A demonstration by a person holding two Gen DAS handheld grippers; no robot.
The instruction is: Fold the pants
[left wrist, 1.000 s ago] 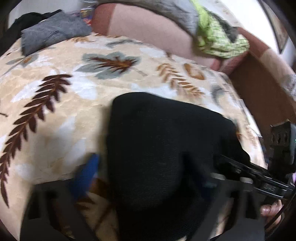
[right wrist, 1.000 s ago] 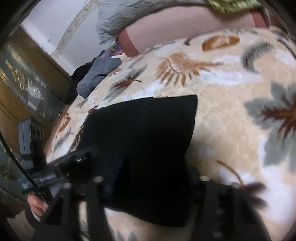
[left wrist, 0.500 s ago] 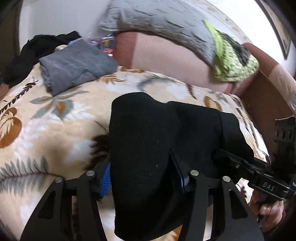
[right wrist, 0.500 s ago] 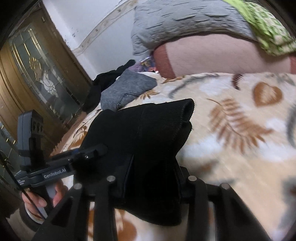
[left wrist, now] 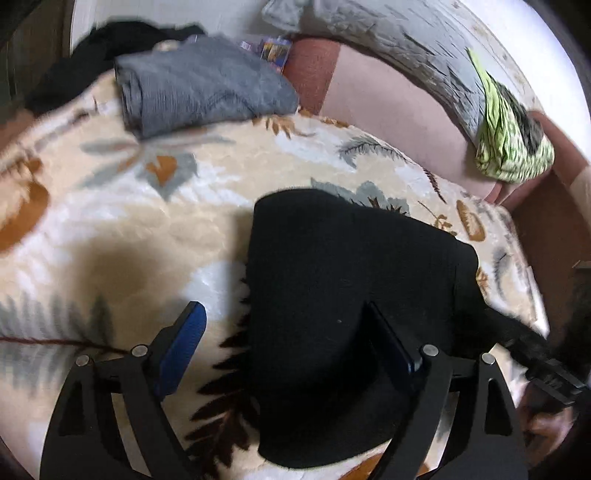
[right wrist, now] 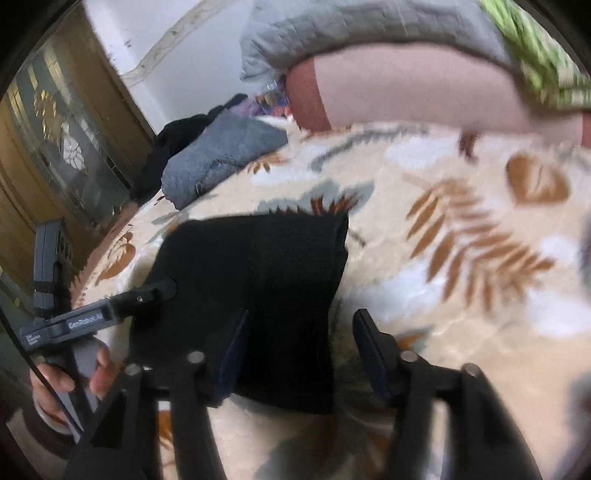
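The black pants lie folded into a compact bundle on the leaf-patterned blanket. They also show in the right wrist view. My left gripper is open, its jaws spread wide over the near edge of the bundle; the right finger lies on the cloth. My right gripper is open too, jaws either side of the bundle's near right corner. The left gripper's body shows at the left of the right wrist view, held by a hand.
A folded grey garment lies at the far left of the bed, with dark clothes behind it. A pink headboard cushion, a grey quilt and a green cloth line the back. A wooden door stands left.
Both grippers were shut on the black bundle and carried it up the bed; now both have opened and the bundle rests on the blanket.
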